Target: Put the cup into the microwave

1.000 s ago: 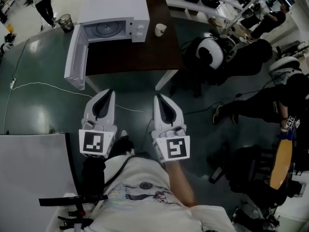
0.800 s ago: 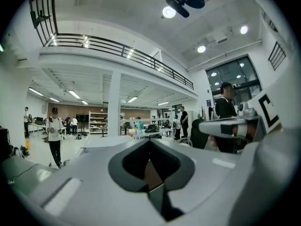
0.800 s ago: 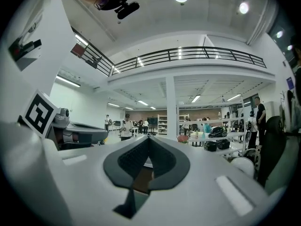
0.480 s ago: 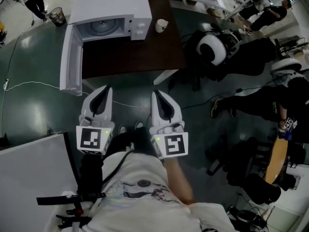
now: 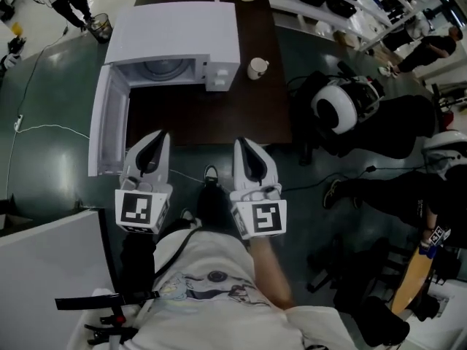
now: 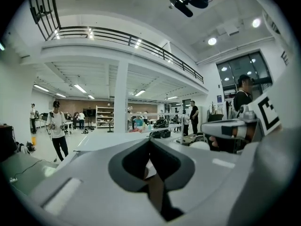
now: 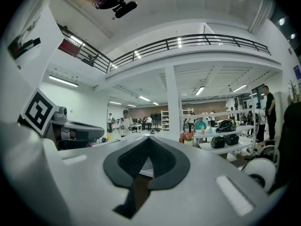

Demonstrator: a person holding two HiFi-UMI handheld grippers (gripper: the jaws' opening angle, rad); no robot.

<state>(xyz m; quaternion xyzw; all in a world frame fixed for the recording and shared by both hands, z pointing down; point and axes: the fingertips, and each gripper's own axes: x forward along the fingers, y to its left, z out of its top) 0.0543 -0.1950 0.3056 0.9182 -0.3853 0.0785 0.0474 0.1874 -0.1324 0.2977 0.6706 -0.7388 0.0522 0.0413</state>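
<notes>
Left gripper [image 5: 155, 138] and right gripper [image 5: 246, 146] both closed, empty; carried closer to table [image 5: 219, 115], open microwave [image 5: 175, 35] and cup [image 5: 257, 68] now nearer, grasp not yet begun

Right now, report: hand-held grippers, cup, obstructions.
Both shut, empty: left hand-held gripper, right hand-held gripper. Untouched cup on table, right of microwave. Its door open, nothing blocking.
</notes>
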